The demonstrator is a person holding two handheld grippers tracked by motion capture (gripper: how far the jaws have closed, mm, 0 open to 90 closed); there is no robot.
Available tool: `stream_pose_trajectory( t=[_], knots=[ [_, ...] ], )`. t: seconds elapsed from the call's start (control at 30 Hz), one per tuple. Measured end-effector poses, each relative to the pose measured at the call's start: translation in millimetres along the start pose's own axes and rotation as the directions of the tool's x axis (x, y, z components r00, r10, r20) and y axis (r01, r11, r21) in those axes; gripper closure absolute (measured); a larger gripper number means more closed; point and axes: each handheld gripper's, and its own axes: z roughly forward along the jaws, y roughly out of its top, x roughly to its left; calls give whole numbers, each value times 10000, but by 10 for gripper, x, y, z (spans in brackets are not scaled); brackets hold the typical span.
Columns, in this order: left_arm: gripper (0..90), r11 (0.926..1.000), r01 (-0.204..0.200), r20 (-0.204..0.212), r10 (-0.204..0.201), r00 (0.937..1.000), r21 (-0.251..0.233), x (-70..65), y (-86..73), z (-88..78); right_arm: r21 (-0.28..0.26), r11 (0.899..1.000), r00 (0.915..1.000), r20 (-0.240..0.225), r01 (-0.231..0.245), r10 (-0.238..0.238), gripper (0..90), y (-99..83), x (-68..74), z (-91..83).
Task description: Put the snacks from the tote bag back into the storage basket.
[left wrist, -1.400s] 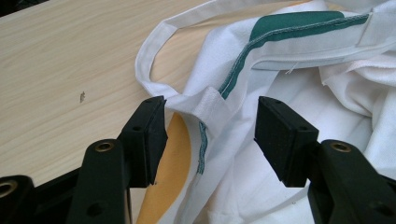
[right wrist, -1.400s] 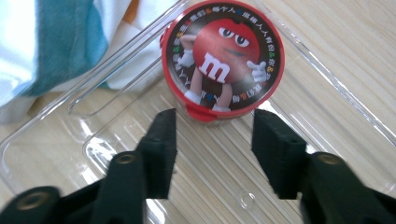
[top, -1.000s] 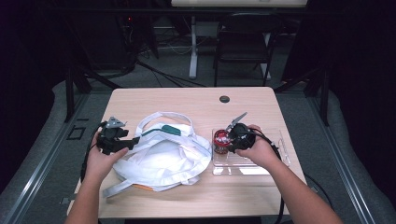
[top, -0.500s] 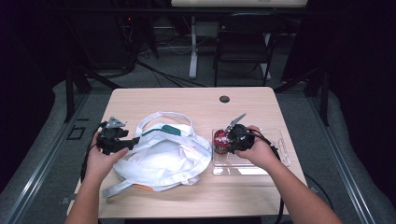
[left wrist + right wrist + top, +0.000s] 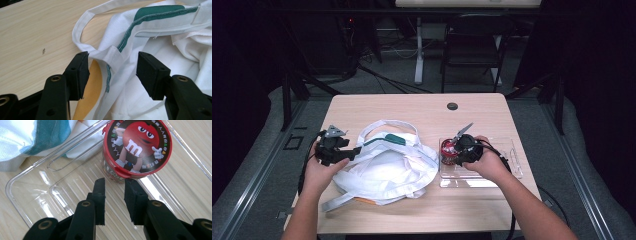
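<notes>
Table: a light wooden tabletop (image 5: 422,107) is seen spread beneath everything, a small dark round grommet (image 5: 452,106) being set near its far edge.
Bag: a white cloth tote bag with a green band (image 5: 384,165) is laid crumpled on the left half of the table; its looped white strap (image 5: 82,30) is thrown out over the bare wood, and an orange patch is glimpsed under the fabric.
Tray: a clear ribbed plastic tray (image 5: 507,172) is placed just right of the bag, whose cloth edge is touched by the tray's near corner in the right gripper view.
Left gripper: the left gripper (image 5: 112,72) is held at the bag's left edge, its jaws spread wide, with the green-trimmed hem lying between them; the hem is brushed by the left pad (image 5: 81,72), the right pad is kept clear of it.
Right gripper: the right gripper (image 5: 114,200) is poised over the tray, its jaws drawn narrow with nothing between them.
Tub: a small round candy tub with a red cartoon lid (image 5: 136,147) is stood upright in the tray's left end, just beyond the right gripper's tips.
</notes>
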Motion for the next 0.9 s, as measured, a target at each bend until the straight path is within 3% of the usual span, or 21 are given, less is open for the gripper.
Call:
stream_pose_trajectory(
  t=[0.47,0.6,0.83,0.9],
  knots=[
    [436,10000,22,-18,-22,10000,-6,-3,-2,7,132,9995,9995,-143,288,-286,722,12,30,-21],
    [436,10000,-20,-13,20,10000,4,1,-3,5,-200,9993,9992,-246,307,-312,722,31,86,-12],
    [436,10000,28,-26,-28,10000,-38,0,-6,-12,-152,9990,9987,-275,430,-434,710,69,151,-22],
    [436,10000,37,-6,-37,10000,-80,-4,-5,-14,-433,9986,9991,-296,300,-313,710,66,184,-48]
  ],
)
